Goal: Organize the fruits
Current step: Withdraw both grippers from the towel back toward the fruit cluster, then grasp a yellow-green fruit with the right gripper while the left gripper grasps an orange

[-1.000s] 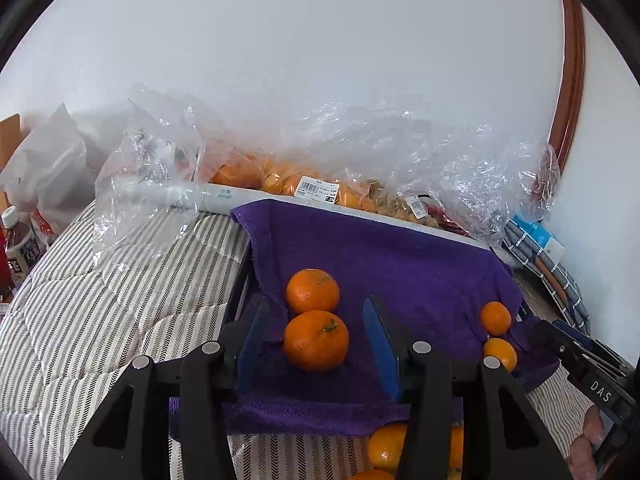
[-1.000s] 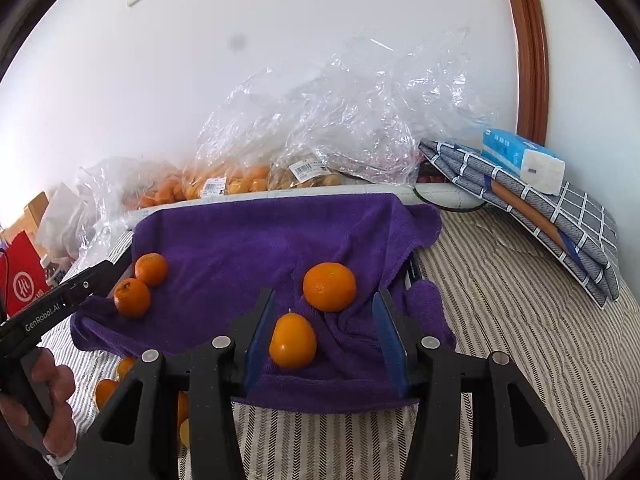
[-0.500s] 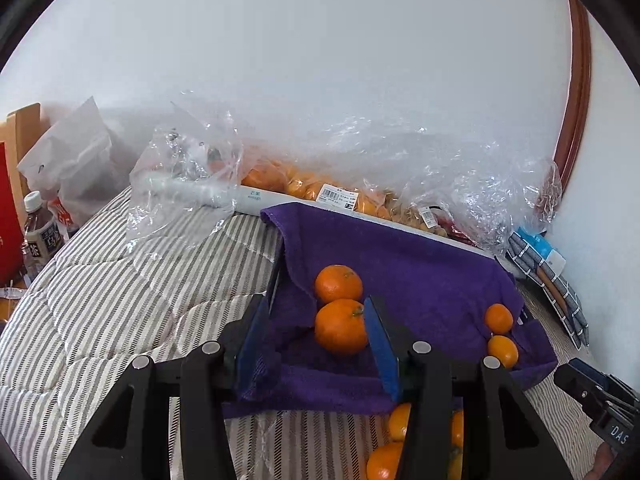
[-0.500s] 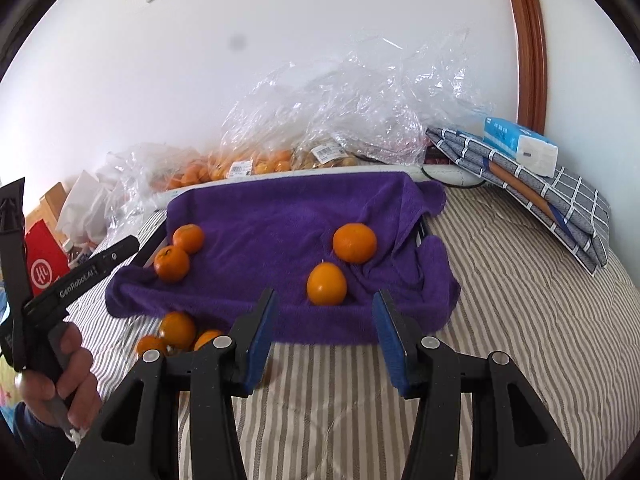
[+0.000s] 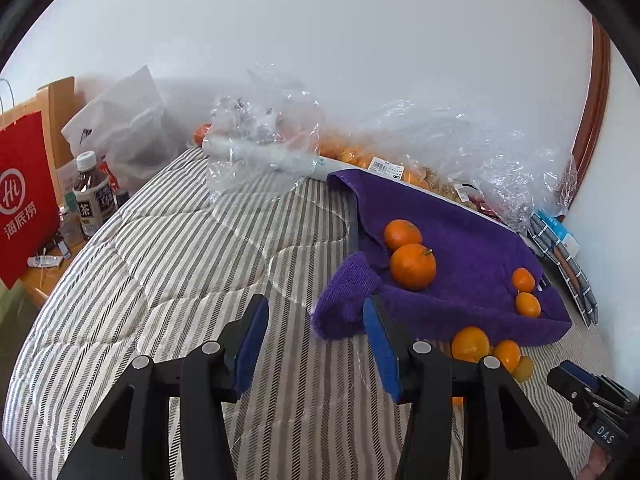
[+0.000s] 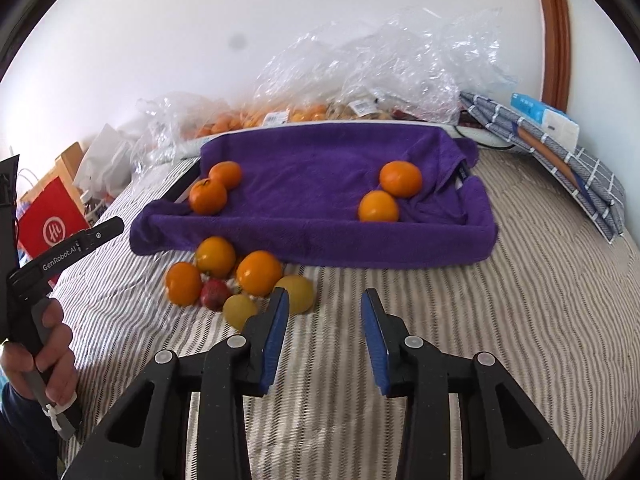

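Note:
A purple towel (image 6: pixel 316 184) covers a tray on the striped bed. Two oranges (image 6: pixel 208 196) lie at its left end and two more (image 6: pixel 378 206) at its right end. A pile of loose fruit (image 6: pixel 240 276) lies on the bed in front of the towel: oranges, yellow fruits and a small red one. My right gripper (image 6: pixel 324 320) is open and empty, just right of that pile. My left gripper (image 5: pixel 314 332) is open and empty, above the bed by the towel's (image 5: pixel 452 248) near left corner. The left pair of oranges (image 5: pixel 412 266) lies just beyond it.
Clear plastic bags with more oranges (image 6: pixel 304 112) lie along the wall behind the tray. A folded checked cloth and a tissue pack (image 6: pixel 552 120) sit at the far right. A red paper bag (image 5: pixel 24 196) and a bottle (image 5: pixel 92 196) stand off the bed's left edge.
Both grippers have pulled back from the towel, leaving the oranges on it. The left one has also swung left. The pile of loose fruit in front of the towel has come into view.

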### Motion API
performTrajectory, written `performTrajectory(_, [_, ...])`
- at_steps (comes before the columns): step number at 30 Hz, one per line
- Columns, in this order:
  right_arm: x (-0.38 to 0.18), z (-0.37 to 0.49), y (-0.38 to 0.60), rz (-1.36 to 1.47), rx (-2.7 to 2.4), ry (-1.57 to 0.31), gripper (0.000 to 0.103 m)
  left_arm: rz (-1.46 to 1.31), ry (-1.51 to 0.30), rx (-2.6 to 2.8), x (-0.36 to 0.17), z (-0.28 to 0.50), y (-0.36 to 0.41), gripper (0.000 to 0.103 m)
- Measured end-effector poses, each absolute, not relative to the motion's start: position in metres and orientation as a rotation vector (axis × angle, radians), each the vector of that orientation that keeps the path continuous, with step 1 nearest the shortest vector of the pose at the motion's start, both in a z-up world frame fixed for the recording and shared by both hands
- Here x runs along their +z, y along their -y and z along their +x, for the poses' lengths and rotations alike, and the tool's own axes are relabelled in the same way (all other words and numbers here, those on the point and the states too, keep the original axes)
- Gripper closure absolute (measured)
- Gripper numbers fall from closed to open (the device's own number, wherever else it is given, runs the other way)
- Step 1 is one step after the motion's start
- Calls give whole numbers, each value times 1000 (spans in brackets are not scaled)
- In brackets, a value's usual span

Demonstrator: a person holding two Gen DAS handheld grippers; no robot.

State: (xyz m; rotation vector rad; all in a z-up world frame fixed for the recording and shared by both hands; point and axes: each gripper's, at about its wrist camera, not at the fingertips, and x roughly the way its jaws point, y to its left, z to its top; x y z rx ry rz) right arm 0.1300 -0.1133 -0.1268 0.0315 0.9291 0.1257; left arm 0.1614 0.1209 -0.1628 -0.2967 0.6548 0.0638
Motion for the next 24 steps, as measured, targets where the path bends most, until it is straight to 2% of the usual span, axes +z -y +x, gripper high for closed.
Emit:
performTrajectory(12, [-151,156,95,26,147,-1003,66,-292,-694,28,-168,165,-119,56])
performTrajectory(16, [-157,162,93,21,153,-1035,75,-269,-706,-14,-168,165,-111,56])
performTrajectory(24, [-145,147,108,-34,102,-954,75,-217,-757,-232,-171,165,-81,56])
